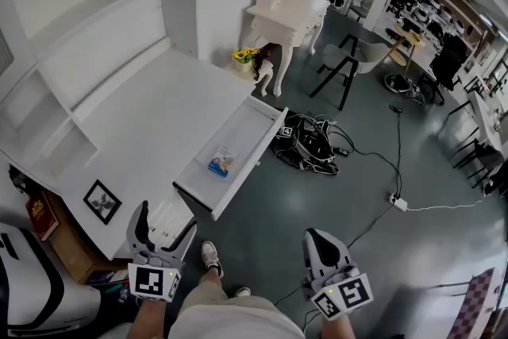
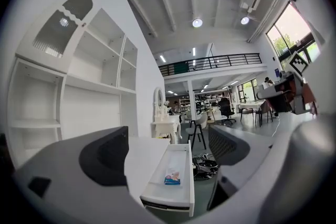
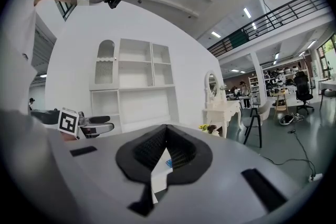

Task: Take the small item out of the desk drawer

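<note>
The white desk [image 1: 151, 131] has its drawer [image 1: 252, 117] pulled out toward the floor side. In the drawer lies the small item [image 1: 223, 160], a blue and white packet, also seen in the left gripper view as the packet [image 2: 172, 176] in the drawer [image 2: 184, 165]. My left gripper [image 1: 165, 217] is held near the drawer's front end, short of the packet, with its jaws wide apart and nothing between them [image 2: 170, 144]. My right gripper [image 1: 315, 236] hangs over the floor to the right of the drawer, its jaws together and empty [image 3: 167, 128].
A framed picture [image 1: 101, 201] lies on the desk's near corner. A heap of black cables and gear [image 1: 305, 145] lies on the floor right of the drawer. Further back stand yellow flowers [image 1: 244, 55], a white dressing table [image 1: 287, 12] and a chair [image 1: 349, 59]. The person's shoe [image 1: 210, 256] is below the drawer.
</note>
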